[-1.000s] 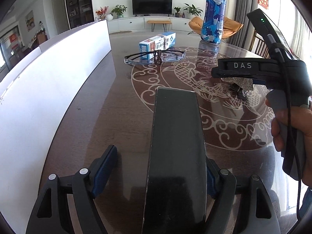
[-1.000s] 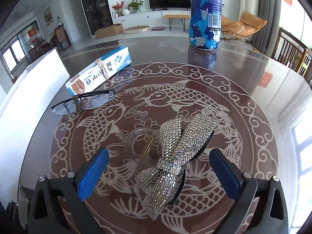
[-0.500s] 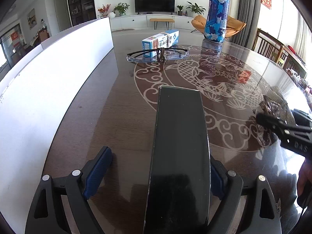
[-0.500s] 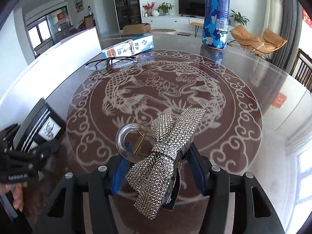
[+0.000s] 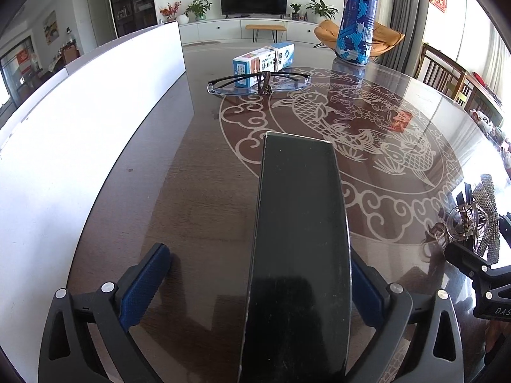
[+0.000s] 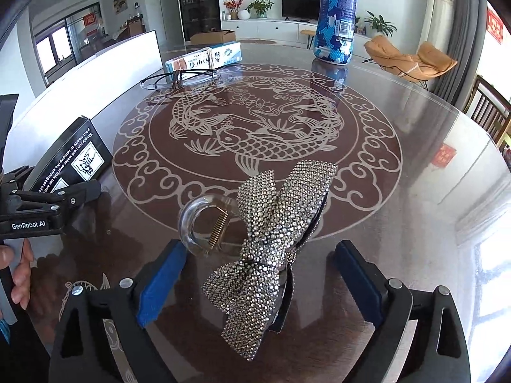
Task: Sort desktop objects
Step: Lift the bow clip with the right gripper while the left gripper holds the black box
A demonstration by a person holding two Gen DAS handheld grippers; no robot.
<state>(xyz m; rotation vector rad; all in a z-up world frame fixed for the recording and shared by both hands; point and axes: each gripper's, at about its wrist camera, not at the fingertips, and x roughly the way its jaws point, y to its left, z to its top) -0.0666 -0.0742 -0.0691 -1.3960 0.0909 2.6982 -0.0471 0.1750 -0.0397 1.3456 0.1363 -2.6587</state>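
The left gripper (image 5: 255,290) stands wide open in the lower part of the left wrist view, its jaws having just been opening. A long black box (image 5: 298,249) lies between them on the table (image 5: 179,198). The left blue pad (image 5: 145,284) is well clear of the box; the right pad sits just beside the box's edge, and whether it touches cannot be told.

The right gripper (image 6: 258,279) is also wide open at the bottom of the right wrist view, its jaws having just been opening again. Between them rests a rhinestone bow hair clip (image 6: 271,242) with a clear plastic clamp (image 6: 204,223) and a brass spring. Neither blue pad presses on it; both stand apart from the bow.

In the right wrist view the black box appears at the left edge, with the left gripper and a hand (image 6: 16,271) below it. In the left wrist view the hair clip shows at the right edge, beside the right gripper.

Toward the upper middle of both views lie a pair of glasses (image 5: 258,81) and, just behind them, a white and blue carton (image 5: 263,59). A tall blue patterned bottle (image 5: 356,19) stands upright at the upper right. A white board (image 5: 80,121) runs along the left side of the table.
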